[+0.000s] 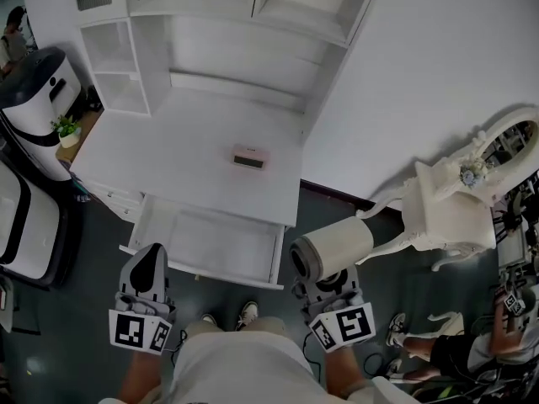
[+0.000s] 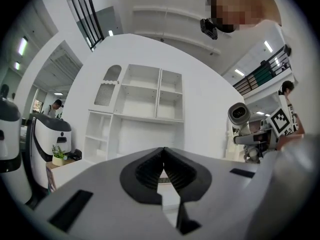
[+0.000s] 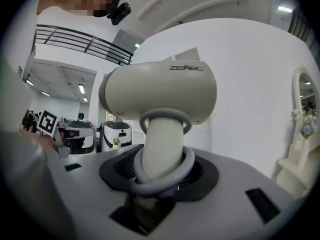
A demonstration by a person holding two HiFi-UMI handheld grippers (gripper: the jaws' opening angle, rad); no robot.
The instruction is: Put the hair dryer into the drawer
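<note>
The person [image 1: 240, 364] stands in front of a white desk, a gripper in each hand, both held low just short of the desk's front edge. The right gripper [image 1: 324, 278] has the hair dryer [image 1: 333, 247] by its handle. In the right gripper view its dark fingers [image 3: 125, 166] pinch the cream handle from both sides, and a grey cord [image 3: 167, 183] is looped around the handle where the right gripper [image 3: 160, 173] grips it. The hair dryer's [image 3: 160, 94] fat barrel sits above the grip and lies crosswise.

From above, the dryer hangs in the air over the dark floor [image 1: 354, 326], just beside the right front corner of the drawer [image 1: 202, 269] and not yet inside it. The drawer is pulled well out from under the tabletop [image 1: 185, 133], and I can see nothing in it.

The left gripper [image 1: 152, 255] hovers at the drawer's left front corner. In its own view the fingers [image 2: 149, 173] are pressed together at the tips with nothing between them, and the left gripper [image 2: 163, 160] points toward the shelves [image 2: 145, 99].

A small pink box [image 1: 250, 156] lies alone on the tabletop, toward its right side, well apart from both grippers. The open white shelves [image 1: 210, 15] rise at the back of the desk. To the right stands an ornate white dressing table [image 1: 450, 213] with an oval mirror [image 1: 515, 140]. At the desk's left end sits a little potted plant [image 1: 66, 130].
</note>
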